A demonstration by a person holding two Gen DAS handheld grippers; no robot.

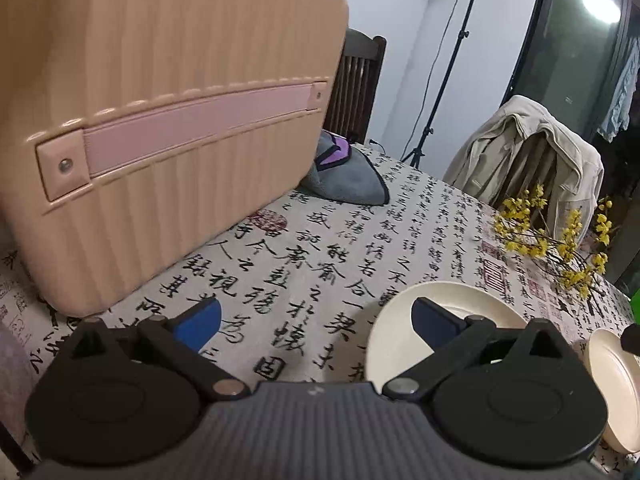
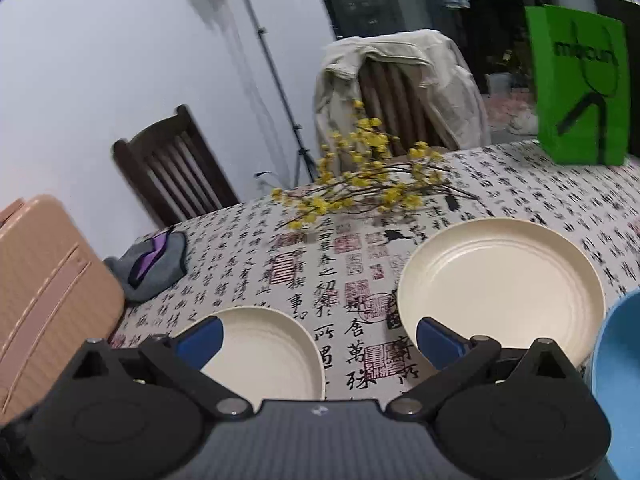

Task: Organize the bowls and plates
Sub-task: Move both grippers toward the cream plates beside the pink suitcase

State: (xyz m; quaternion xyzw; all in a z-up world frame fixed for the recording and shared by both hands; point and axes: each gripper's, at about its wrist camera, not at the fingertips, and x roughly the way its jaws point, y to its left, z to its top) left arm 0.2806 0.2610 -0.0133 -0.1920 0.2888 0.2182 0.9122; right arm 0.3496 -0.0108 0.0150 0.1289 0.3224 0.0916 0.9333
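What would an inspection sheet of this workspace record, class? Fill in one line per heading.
Surface: table under a cream calligraphy-print tablecloth.
Job's things: small cream ridged plate; large cream ridged plate; blue bowl at the right edge.
Clutter: peach ribbed hard case; grey-and-purple folded cloth; yellow-flowered branches; green paper bag.
Grippers: left hand-held gripper open, empty; right hand-held gripper open, empty.
Cables: one hanging along the black light stand.
Surroundings: dark wooden chair; beige jacket draped on another chair.
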